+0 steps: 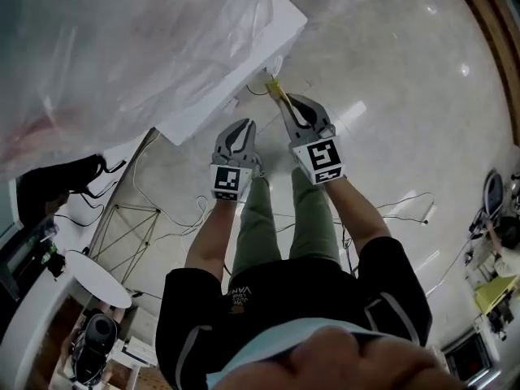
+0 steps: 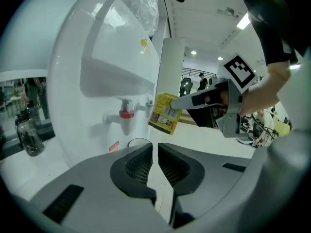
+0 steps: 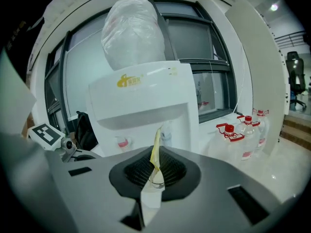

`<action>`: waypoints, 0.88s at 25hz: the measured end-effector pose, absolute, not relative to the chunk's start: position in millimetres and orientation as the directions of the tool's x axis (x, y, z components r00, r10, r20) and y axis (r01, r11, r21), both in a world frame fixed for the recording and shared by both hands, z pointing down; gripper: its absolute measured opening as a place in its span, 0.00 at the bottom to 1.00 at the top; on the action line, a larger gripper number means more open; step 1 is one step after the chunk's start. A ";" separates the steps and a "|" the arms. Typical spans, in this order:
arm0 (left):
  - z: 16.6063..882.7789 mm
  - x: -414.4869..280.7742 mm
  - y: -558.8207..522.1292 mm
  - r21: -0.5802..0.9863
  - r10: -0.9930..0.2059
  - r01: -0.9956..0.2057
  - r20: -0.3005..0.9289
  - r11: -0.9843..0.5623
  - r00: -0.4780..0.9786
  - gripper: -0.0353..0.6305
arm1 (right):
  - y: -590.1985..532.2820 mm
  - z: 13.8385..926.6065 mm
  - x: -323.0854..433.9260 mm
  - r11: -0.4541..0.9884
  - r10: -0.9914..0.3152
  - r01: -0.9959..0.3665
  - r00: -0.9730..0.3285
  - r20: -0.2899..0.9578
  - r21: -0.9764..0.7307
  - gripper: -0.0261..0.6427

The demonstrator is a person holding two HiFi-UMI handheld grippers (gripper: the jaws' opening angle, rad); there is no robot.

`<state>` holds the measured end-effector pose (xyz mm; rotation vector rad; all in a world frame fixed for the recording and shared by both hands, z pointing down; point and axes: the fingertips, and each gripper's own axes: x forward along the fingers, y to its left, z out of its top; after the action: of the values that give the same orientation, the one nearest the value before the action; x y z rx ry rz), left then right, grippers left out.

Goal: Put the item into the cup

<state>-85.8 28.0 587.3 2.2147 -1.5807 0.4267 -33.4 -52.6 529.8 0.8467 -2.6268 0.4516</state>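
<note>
my right tongs [image 3: 156, 171] are clamped on a yellow sachet [image 3: 155, 147], which stands edge-on and pokes out past their tips. my left tongs [image 2: 155, 152] are pressed together with nothing between them, side by side with the right pair. just ahead of both tips, a glass cup [image 2: 138, 141] sits below the taps [image 2: 126, 114] of a white water dispenser [image 3: 141, 96].
</note>
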 end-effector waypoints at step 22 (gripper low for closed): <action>672.8 -86.2 -12.0 0.065 -0.803 -0.948 0.516 -0.311 0.299 0.46 | -74.3 605.9 -67.0 0.845 -0.432 -0.517 -0.810 0.396 -0.134 0.12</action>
<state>-86.2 -12.0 672.8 2.2141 -1.5734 0.5614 -67.0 -74.3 605.9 0.7112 -2.6699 0.3353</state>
